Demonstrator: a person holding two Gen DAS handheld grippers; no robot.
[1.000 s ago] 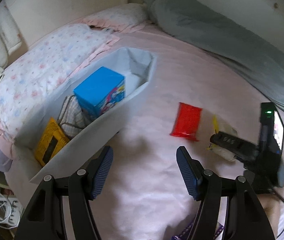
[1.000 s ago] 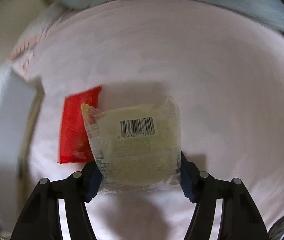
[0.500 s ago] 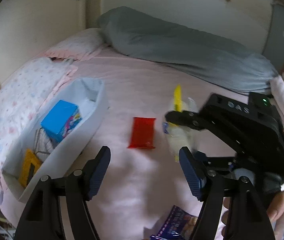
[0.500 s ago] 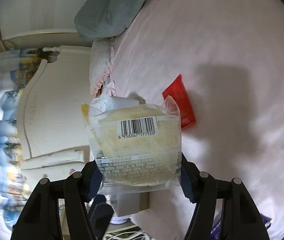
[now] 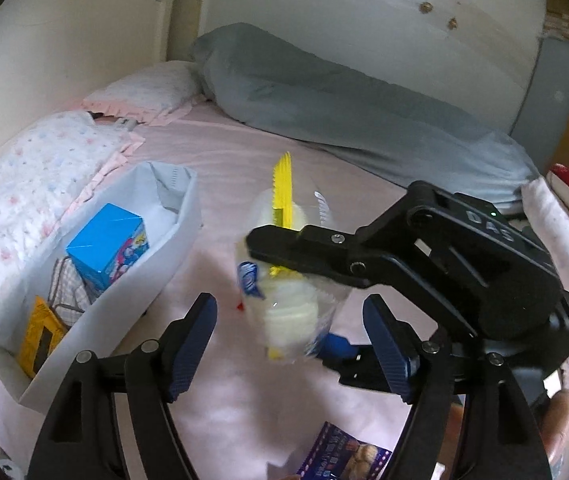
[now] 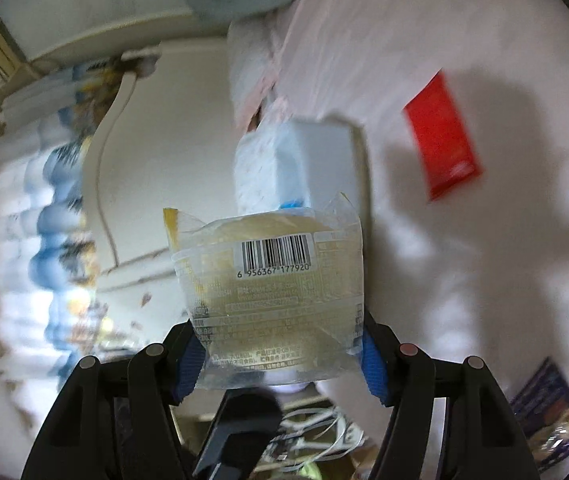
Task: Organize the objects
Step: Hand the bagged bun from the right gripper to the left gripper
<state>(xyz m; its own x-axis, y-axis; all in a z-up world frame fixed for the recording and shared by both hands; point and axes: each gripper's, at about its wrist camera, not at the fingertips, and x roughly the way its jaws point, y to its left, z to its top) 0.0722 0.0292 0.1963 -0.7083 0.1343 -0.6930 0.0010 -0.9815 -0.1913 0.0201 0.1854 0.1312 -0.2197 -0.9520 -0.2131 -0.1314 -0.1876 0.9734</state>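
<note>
While the right gripper (image 6: 280,354), rolled sideways and lifted above the pink bed (image 5: 244,160), clamps the clear bread packet (image 6: 272,292), the left gripper (image 5: 288,344) hangs empty, jaws opening, beside the white bin (image 5: 132,300)

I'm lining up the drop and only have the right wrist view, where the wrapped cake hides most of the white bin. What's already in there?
Observer: In the left wrist view, the white bin holds a blue box near its middle and a yellow packet at its near end. The far end shows only lining.
Operator: Thanks. Are the left tongs carrying anything?
Observer: No. The left tongs have nothing between the pads, and their jaws are opening. The wrapped cake that the right tongs grip hangs just beyond them, to the right of the bin.
</note>
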